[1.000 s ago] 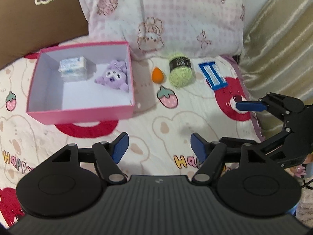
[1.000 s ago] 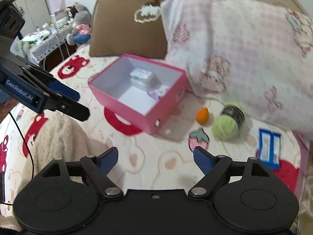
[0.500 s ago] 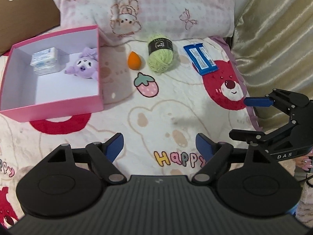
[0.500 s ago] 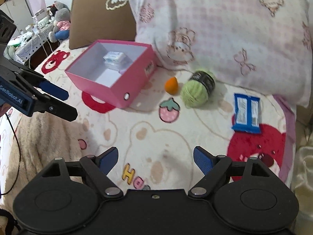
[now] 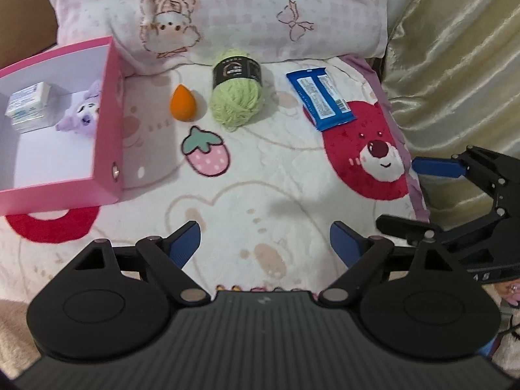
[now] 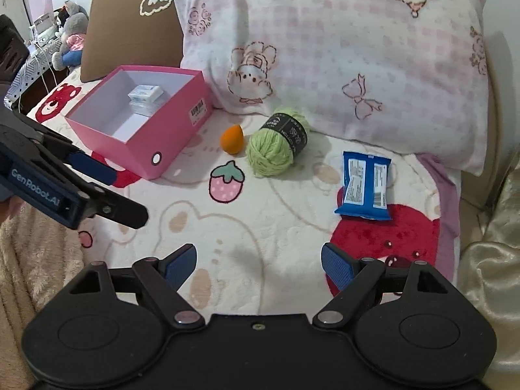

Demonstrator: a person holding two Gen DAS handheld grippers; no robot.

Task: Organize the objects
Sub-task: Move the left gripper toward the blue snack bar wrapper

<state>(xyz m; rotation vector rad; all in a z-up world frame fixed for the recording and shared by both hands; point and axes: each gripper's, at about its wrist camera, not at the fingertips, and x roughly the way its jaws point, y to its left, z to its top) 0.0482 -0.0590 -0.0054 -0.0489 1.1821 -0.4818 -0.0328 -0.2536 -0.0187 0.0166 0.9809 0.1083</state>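
Note:
A pink box [image 5: 109, 123] [image 6: 169, 130] sits on the bed at the left, holding a white packet [image 5: 29, 104] [image 6: 144, 94] and a purple plush [image 5: 83, 113]. Beside it lie an orange egg-shaped sponge [image 5: 183, 103] [image 6: 231, 139], a green yarn ball [image 5: 236, 96] [image 6: 274, 148] and a blue snack packet [image 5: 320, 97] [image 6: 364, 185]. My left gripper [image 5: 265, 242] hovers over the blanket, its jaws opening with nothing between them. My right gripper [image 6: 258, 261] is open and empty, short of the items.
A pink checked pillow [image 6: 341, 42] backs the items, and a brown cushion [image 6: 130, 29] stands behind the box. Gold fabric [image 5: 455, 48] borders the bed's right side. Plush toys [image 6: 70, 32] sit far left. The bear-print blanket [image 5: 260, 178] covers the bed.
Both grippers have moved closer to the bed and toward the loose items, which now look larger. The left gripper's jaws have spread wider. The box has slid toward the left edge of the left wrist view.

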